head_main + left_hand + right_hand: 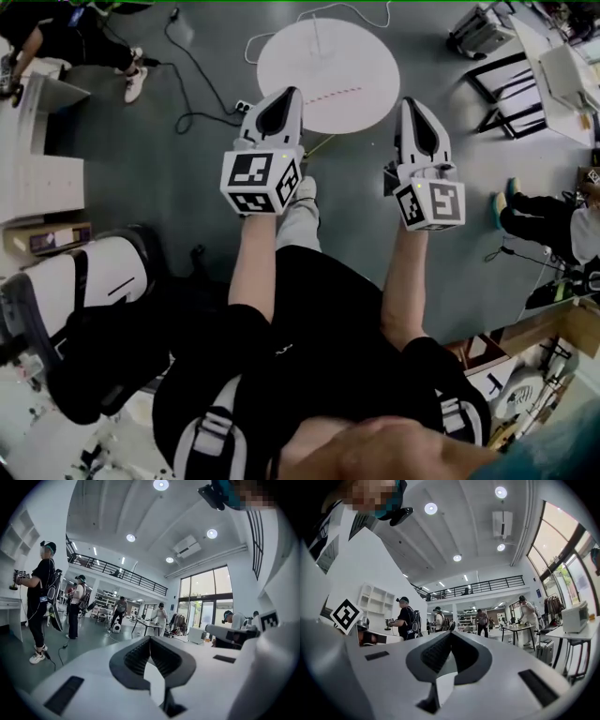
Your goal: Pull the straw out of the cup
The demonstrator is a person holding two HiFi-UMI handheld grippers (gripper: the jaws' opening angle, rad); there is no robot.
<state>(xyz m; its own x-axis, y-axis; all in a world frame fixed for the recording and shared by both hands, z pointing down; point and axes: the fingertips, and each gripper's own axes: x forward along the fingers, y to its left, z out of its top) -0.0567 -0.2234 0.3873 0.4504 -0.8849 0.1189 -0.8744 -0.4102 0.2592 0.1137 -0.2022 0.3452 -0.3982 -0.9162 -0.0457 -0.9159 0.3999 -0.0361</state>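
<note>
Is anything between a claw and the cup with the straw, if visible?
No cup or straw shows in any view, so this cannot be judged. The left claw and right claw are shut and empty.

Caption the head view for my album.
Seen from above, a person holds the left gripper and right gripper, both shut and empty, near a round white disc.

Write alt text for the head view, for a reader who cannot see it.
Seen from above, a person holds a left hand-held gripper and a right hand-held gripper out front, both with jaws shut and empty, over a grey floor. A round white disc lies just ahead; no cup or straw shows.
</note>
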